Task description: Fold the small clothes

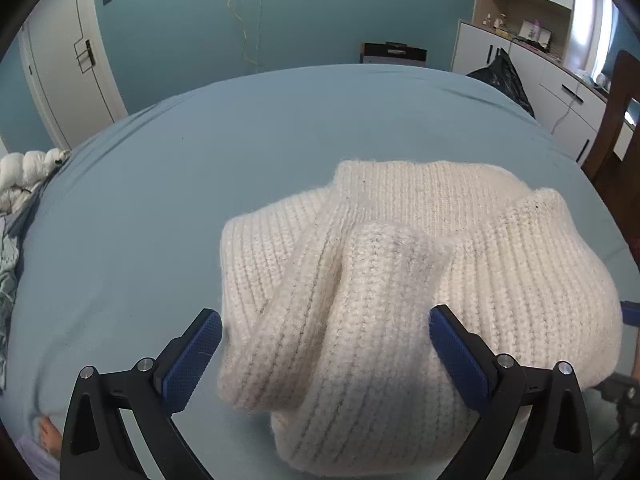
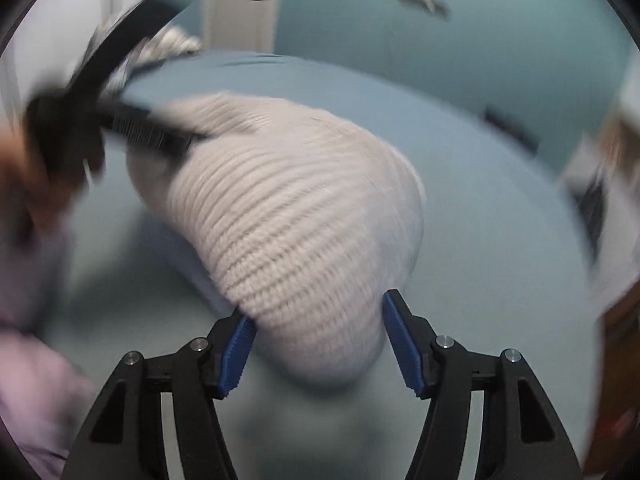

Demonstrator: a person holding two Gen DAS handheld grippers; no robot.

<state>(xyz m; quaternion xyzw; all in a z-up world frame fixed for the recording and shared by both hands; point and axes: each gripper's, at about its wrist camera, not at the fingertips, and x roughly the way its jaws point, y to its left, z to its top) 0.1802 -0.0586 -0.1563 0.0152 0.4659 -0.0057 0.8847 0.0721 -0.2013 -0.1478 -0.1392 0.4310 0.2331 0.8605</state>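
A cream knit sweater [image 1: 392,280] lies bunched in thick folds on the blue bedsheet [image 1: 200,180]. My left gripper [image 1: 326,352] is open wide just above it. A rolled fold sits between the fingers, and the left pad stands clear of the knit. In the blurred right wrist view the sweater [image 2: 296,220] has its near end between the fingers of my right gripper [image 2: 318,344]. That gripper is open: one pad rests at the wool and the other stands a sliver off its edge. The left gripper [image 2: 160,136] shows as a dark smear over the sweater's far end.
A white puffy item [image 1: 28,176] and crumpled bedding lie at the bed's left edge. A black bag [image 1: 504,76], white cabinets [image 1: 560,92] and a wooden chair [image 1: 616,120] stand to the right. A white door [image 1: 68,64] is at the left, and a lilac sleeve [image 2: 36,380] is near me.
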